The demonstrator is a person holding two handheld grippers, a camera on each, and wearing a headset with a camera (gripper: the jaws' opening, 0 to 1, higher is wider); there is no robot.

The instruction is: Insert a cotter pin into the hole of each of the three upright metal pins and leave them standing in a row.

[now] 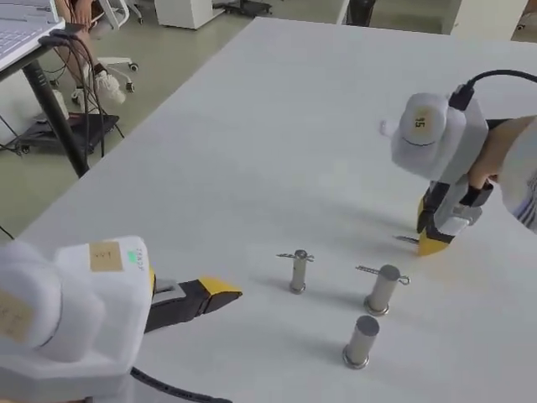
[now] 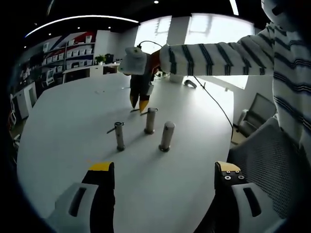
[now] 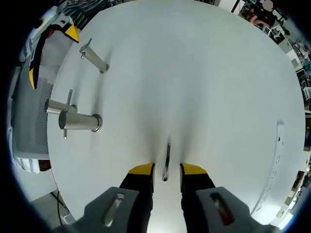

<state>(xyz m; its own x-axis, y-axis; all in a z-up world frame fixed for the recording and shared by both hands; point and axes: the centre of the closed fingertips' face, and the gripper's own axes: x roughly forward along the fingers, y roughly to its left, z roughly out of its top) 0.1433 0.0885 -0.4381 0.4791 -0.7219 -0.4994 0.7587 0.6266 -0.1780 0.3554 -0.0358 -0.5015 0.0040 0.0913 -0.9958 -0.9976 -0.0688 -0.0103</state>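
The loose cotter pin [image 3: 166, 158] lies flat on the surface [image 1: 252, 151], its long axis parallel to the jaws of the right tool [image 3: 167, 169]. These jaws straddle it, slightly apart and not yet pinching. The bare metal pin [image 1: 362, 338] stands off toward the left tool [image 2: 164, 167], which is spread wide and empty.

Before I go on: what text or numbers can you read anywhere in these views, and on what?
"45" (possibly "15"), rotated: on the yellowish sticker atop the right tool.
Faint marks, too blurred to read: on the pale sticker atop the left tool.
Too small to read: the wall graphics in the left gripper view.
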